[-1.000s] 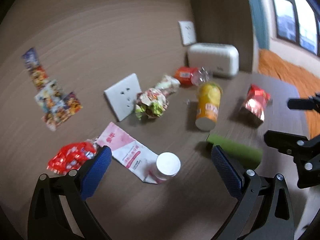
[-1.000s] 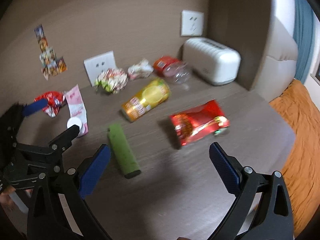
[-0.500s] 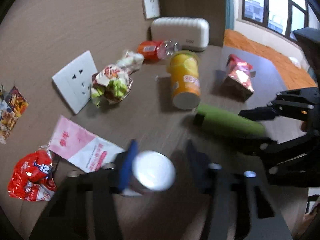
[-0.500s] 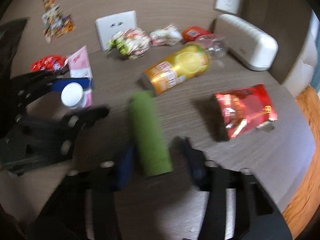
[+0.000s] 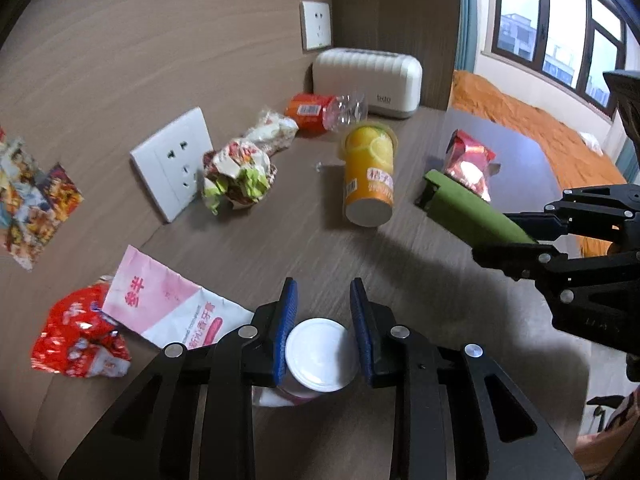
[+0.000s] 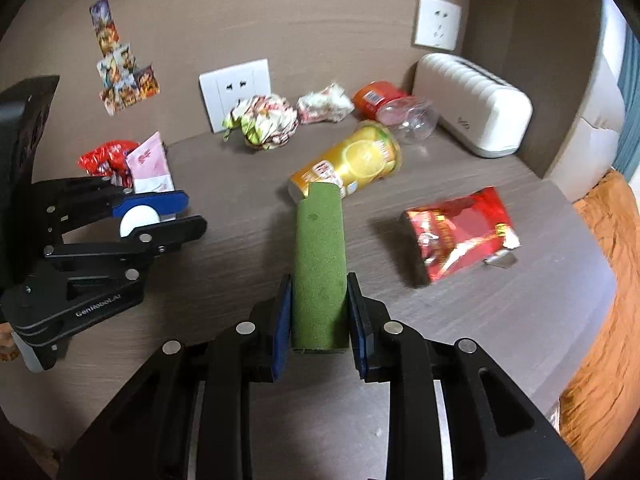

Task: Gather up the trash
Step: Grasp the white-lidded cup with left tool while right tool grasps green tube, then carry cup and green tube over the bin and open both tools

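My left gripper [image 5: 323, 300] is shut on a small white-capped bottle [image 5: 318, 354], which also shows in the right wrist view [image 6: 138, 219]. My right gripper [image 6: 319, 286] is shut on a green tube [image 6: 319, 260], seen from the left wrist too [image 5: 468, 210]. On the brown table lie an orange can [image 5: 370, 176], a red foil bag [image 6: 460, 232], a crumpled wrapper [image 5: 236, 178], a smaller white wrapper [image 5: 274, 130], a crushed plastic bottle with orange label [image 5: 326, 110], a pink pouch [image 5: 168, 306] and a red wrapper [image 5: 80, 338].
A white ribbed box [image 5: 368, 76] stands at the back by the wall. A loose socket plate [image 5: 174, 164] leans on the wall. An orange bedcover [image 5: 536, 128] lies beyond the table's right edge [image 6: 592, 300].
Both grippers went from open to shut: the left closed on the white-capped bottle, the right on the green tube, whose far end is now raised in front of the orange can.
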